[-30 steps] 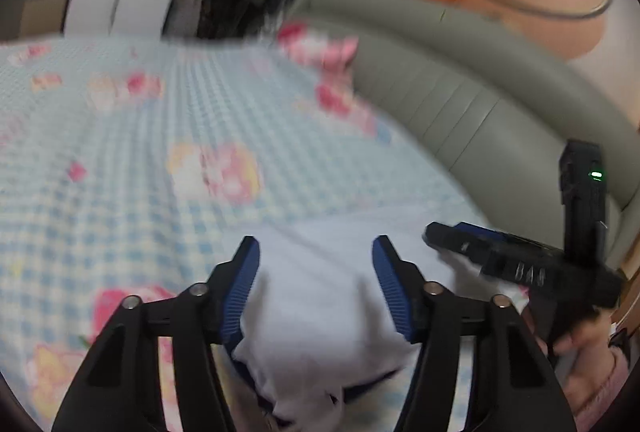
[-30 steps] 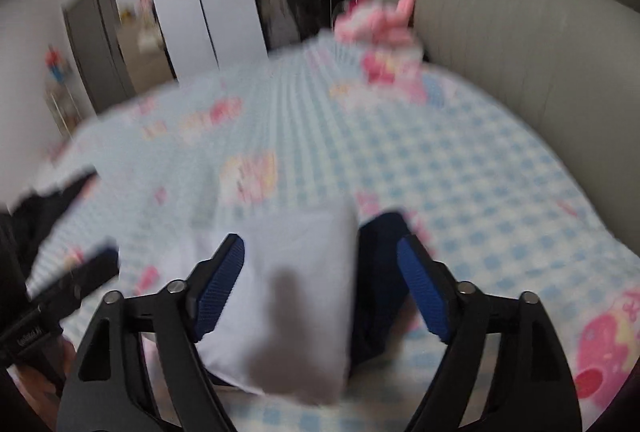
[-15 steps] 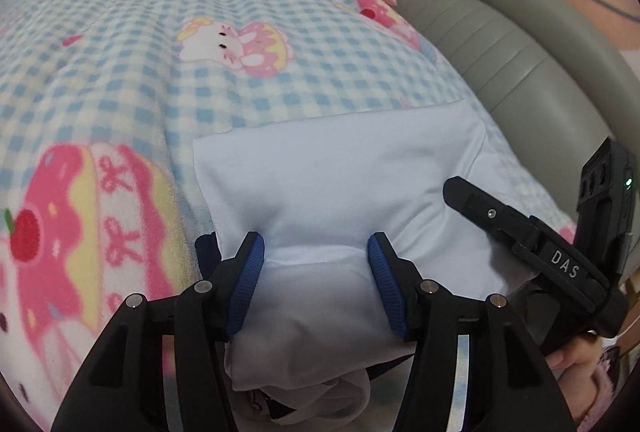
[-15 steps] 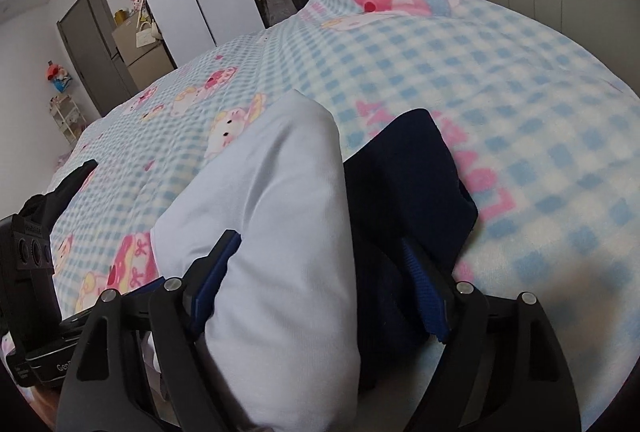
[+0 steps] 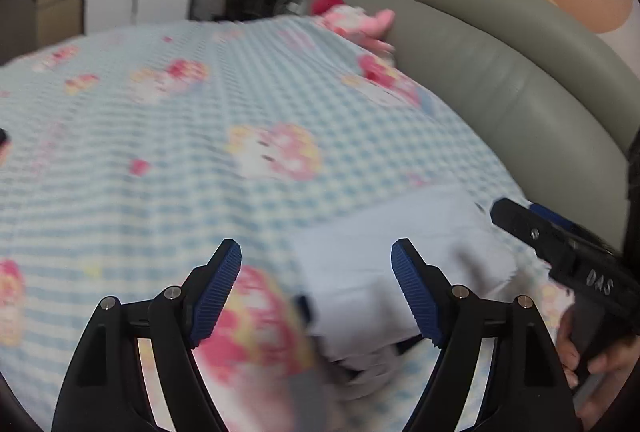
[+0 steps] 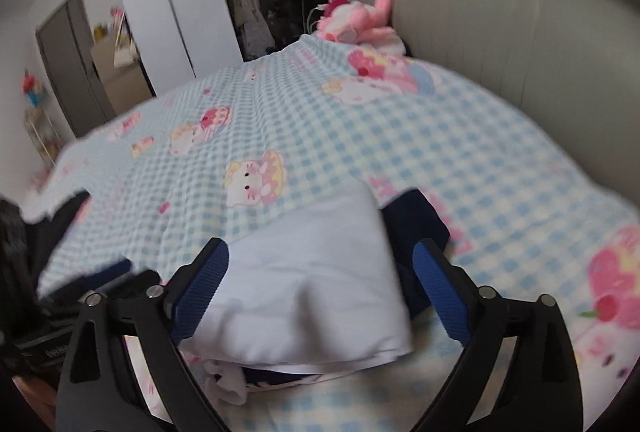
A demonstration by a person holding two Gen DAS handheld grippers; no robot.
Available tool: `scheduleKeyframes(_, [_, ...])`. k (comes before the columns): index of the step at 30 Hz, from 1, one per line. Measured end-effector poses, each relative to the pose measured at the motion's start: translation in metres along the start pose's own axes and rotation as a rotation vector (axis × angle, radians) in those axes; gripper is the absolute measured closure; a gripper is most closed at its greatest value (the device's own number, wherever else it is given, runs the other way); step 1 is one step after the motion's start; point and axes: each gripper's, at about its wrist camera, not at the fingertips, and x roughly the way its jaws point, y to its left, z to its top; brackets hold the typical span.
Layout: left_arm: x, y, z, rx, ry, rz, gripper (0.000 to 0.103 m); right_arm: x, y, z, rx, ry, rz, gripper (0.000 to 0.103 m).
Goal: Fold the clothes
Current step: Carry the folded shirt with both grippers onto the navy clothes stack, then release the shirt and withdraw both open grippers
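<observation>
Folding looks nearly finished: pale blue cotton garment (image 6: 316, 272) lies as a compact rectangle on the checked cartoon bedsheet (image 6: 460, 135), dark navy cloth (image 6: 416, 220) showing beneath at right. Left gripper (image 5: 316, 292) and right gripper (image 6: 320, 292) both hang spread, grasping nothing.

Each claw is matte black plastic with two angled arms, open slots cut through them, and round silver screws at the joints. The left claw (image 5: 316, 288) and the right claw (image 6: 320, 288) both carry ribbed blue pads (image 5: 218, 292) on the inner faces. Seen from the left wrist, the right claw's black body bears white letters "DAS".
</observation>
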Motion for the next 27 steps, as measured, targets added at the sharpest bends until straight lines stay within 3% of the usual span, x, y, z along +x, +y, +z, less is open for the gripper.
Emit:
scheduleKeyframes(7, [-0.054, 0.065, 0.006, -0.063, -0.028, 0.157, 0.022, -0.004, 0.091, -0.006, -0.058, 0.052, 0.027, 0.001])
scheduleKeyframes(14, [-0.112, 0.129, 0.0, -0.115, -0.068, 0.289, 0.02, -0.009, 0.169, -0.036, -0.12, 0.099, 0.09, 0.001])
scheduleKeyframes(21, [-0.164, 0.175, -0.025, -0.143, -0.067, 0.374, 0.019, -0.054, 0.209, -0.066, -0.153, 0.103, 0.125, 0.001])
scheduleKeyframes(27, [-0.216, 0.188, -0.064, -0.145, -0.079, 0.416, 0.016, -0.094, 0.241, -0.091, -0.178, 0.107, 0.153, 0.001])
